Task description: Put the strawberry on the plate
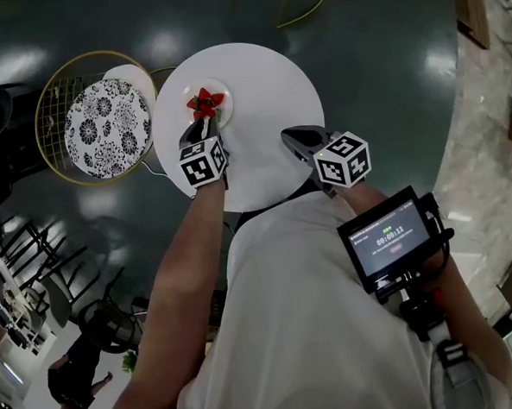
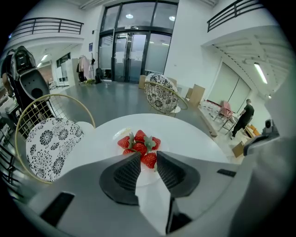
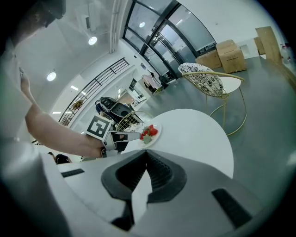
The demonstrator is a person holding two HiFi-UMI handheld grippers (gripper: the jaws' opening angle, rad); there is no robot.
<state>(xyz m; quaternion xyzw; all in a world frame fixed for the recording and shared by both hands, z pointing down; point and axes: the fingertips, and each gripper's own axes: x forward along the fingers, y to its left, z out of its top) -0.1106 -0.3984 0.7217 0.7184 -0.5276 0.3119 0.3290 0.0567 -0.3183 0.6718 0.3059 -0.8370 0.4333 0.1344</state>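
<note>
Strawberries [image 2: 140, 147] heaped on plate [image 1: 227, 106]; left fingers at them.
My left gripper [image 2: 148, 157] hung at the plate's near rim on the round white desk [image 1: 268, 112], fingers narrowly apart, the nearest berry just past their tips. My right gripper [image 3: 147, 153], fingers closed and empty, was apart at the desk's right. A patterned wire chair [image 1: 106, 126] stood beside the desk.

Strawberries [image 1: 205, 101] lie on a plate [image 1: 187, 91] at ten o'clock on the table [image 1: 266, 86] before you. Your left gripper [image 1: 199, 129] is at the plate's six o'clock, your right gripper [image 1: 295, 139] at the table's four o'clock. A chair [image 1: 104, 126] stands at nine o'clock.
</note>
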